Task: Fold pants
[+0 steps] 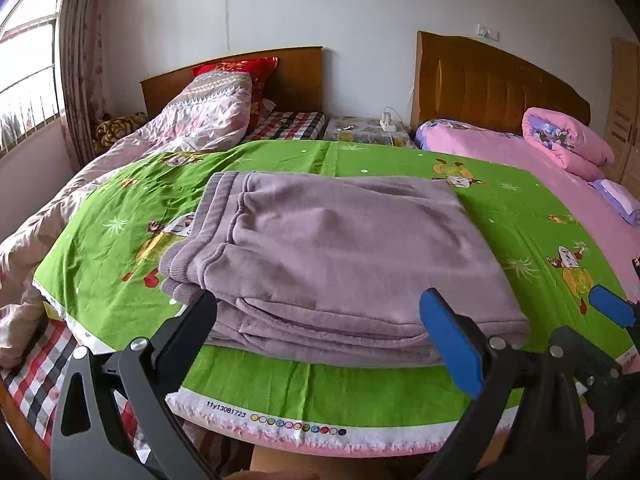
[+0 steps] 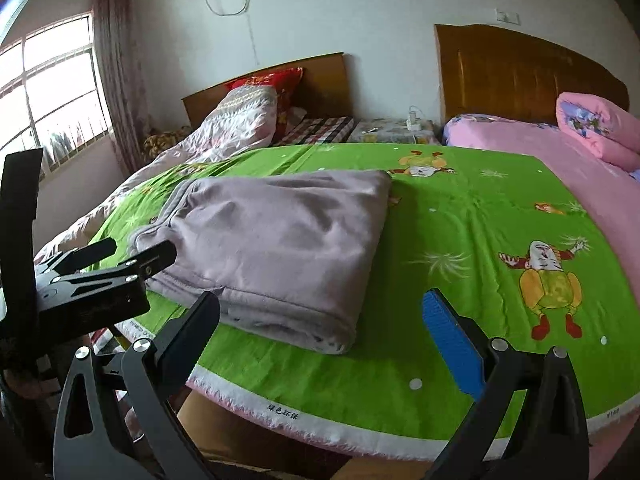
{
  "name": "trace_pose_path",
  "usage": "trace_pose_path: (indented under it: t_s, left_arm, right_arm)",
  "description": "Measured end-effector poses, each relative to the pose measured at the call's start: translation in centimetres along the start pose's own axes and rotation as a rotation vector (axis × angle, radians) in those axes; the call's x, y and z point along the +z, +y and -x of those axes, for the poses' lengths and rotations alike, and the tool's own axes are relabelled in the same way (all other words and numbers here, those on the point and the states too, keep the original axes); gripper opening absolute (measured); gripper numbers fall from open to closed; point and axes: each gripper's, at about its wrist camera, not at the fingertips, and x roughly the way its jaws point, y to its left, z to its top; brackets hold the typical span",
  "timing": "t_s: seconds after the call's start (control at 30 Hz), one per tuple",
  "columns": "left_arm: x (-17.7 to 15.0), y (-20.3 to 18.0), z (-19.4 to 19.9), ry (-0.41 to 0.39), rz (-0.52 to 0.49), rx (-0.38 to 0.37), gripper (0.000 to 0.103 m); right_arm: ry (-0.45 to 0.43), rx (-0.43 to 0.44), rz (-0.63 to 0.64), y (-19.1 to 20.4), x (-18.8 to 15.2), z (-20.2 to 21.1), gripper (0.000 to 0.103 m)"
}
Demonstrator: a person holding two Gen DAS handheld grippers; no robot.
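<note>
My mauve sweatpants (image 1: 344, 256) lie folded in a thick stack on the green cartoon sheet (image 1: 520, 216), waistband toward nine o'clock. My left gripper (image 1: 320, 324) stands released, fingers straddling the stack's near edge without clamping it. My right gripper (image 2: 328, 320) hangs released, pants at eleven o'clock. I judge folding nearly finished; next, only a squaring tidy.

light: soft daylight from the window (image 2: 52, 92) at left, panes blown out | shadows: faint, diffuse | focus: mostly sharp, slightly grainy | distortion: strong fisheye bending, dark vignette in corners of both views
</note>
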Motion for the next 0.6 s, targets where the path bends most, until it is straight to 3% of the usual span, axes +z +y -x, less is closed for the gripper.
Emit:
trace_pose_path:
  t_s: [0.6]
  left_arm:
    - [-0.16,0.78,-0.22,0.011,0.015,0.021,0.101]
  right_arm:
    - [0.032,0.009,0.011,0.25,-0.25,-0.58,0.098]
